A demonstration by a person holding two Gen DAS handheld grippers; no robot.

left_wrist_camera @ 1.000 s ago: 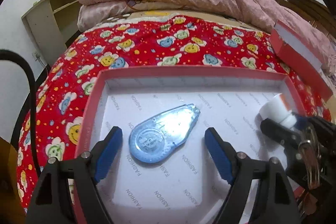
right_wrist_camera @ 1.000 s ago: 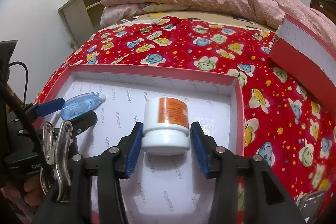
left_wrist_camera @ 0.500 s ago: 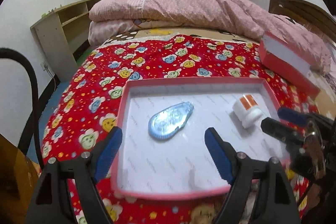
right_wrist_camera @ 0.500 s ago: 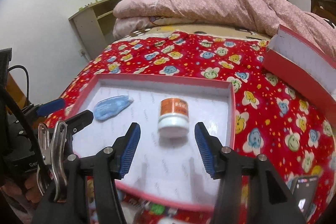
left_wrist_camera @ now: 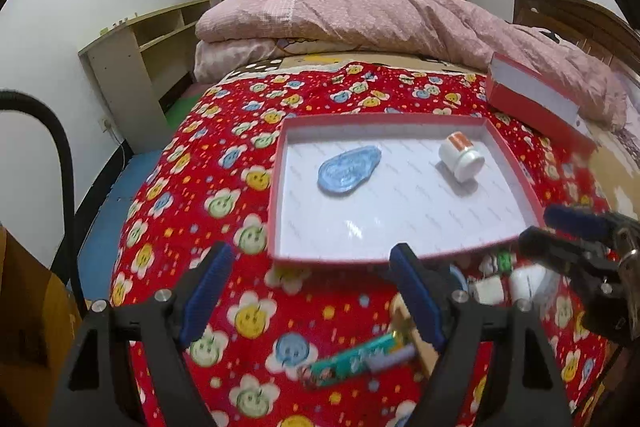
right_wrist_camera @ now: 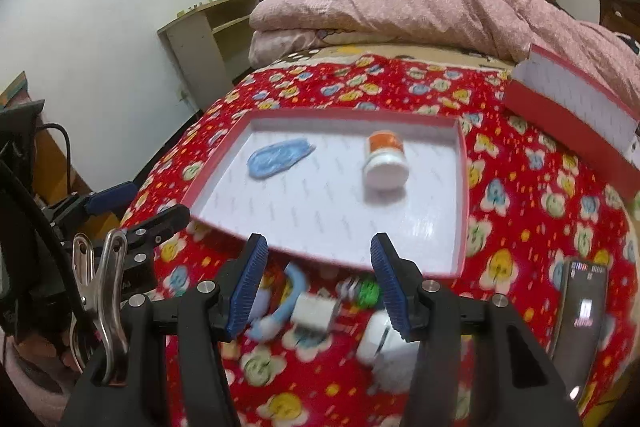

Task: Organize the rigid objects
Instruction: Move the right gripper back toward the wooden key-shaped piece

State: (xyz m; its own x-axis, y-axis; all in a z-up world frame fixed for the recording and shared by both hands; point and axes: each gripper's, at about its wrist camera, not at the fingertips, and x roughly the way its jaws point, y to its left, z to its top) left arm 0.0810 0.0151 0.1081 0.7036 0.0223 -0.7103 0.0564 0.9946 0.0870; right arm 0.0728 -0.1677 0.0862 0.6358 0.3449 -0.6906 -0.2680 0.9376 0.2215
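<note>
A red box tray [left_wrist_camera: 276, 187] [right_wrist_camera: 463, 195] with a white floor lies on the red smiley bedspread. In it lie a blue correction tape [left_wrist_camera: 349, 169] [right_wrist_camera: 278, 158] at the left and a white bottle with an orange label [left_wrist_camera: 460, 155] [right_wrist_camera: 385, 159] on its side at the right. My left gripper [left_wrist_camera: 310, 297] is open and empty, held above the bedspread in front of the tray. My right gripper [right_wrist_camera: 318, 285] is open and empty, above several small loose objects [right_wrist_camera: 316, 309] [left_wrist_camera: 496, 283] near the tray's front edge. A green wrapped stick [left_wrist_camera: 352, 359] lies near the left gripper.
The red box lid [left_wrist_camera: 536, 99] [right_wrist_camera: 572, 107] leans at the right by a pink quilt [left_wrist_camera: 380, 15]. A phone [right_wrist_camera: 580, 315] lies at the right on the bedspread. A shelf unit [left_wrist_camera: 140, 67] stands at the left wall.
Both grippers have pulled back and up from the tray, leaving the correction tape and the bottle lying in it. Loose objects in front of the tray have come into view.
</note>
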